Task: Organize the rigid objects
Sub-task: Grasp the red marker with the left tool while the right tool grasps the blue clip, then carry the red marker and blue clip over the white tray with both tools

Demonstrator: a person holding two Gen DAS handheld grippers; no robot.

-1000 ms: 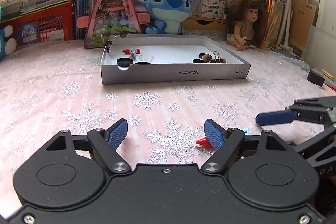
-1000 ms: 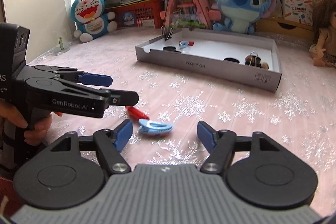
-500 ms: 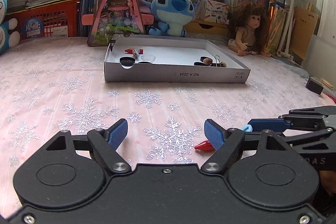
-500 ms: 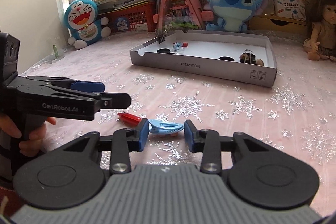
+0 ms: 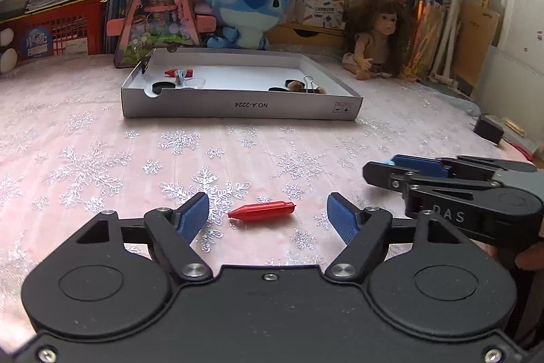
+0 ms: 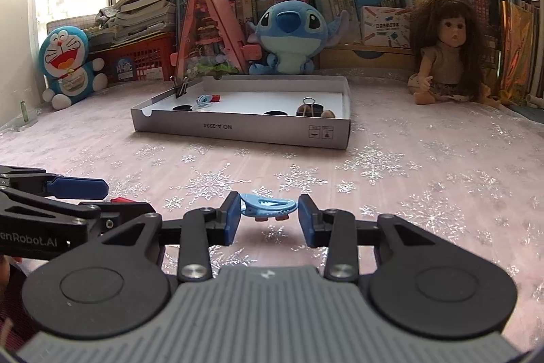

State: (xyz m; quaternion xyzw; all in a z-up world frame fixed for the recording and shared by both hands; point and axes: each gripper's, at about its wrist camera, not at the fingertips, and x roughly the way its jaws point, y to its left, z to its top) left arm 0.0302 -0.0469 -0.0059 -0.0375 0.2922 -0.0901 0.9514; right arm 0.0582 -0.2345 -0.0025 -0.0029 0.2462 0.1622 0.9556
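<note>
A small red torpedo-shaped piece lies on the pink snowflake cloth between the blue pads of my left gripper. Its jaws are closing, and neither pad touches the piece. My right gripper is shut on a light blue clip, one pad on each end, and the clip hangs just above the cloth. From the left wrist view the right gripper sits close by on the right. The left gripper shows at the left edge of the right wrist view. Further back stands a white cardboard box holding binder clips, black discs and small red and blue pieces.
Behind the box stand a blue plush, a pink triangular toy house, a doll and shelves of books. A round blue-and-white plush sits at the far left. A black adapter lies at the cloth's right edge.
My right gripper closed on the blue clip and lifted it slightly off the cloth. My left gripper shifted right, so the red piece now lies midway between its jaws.
</note>
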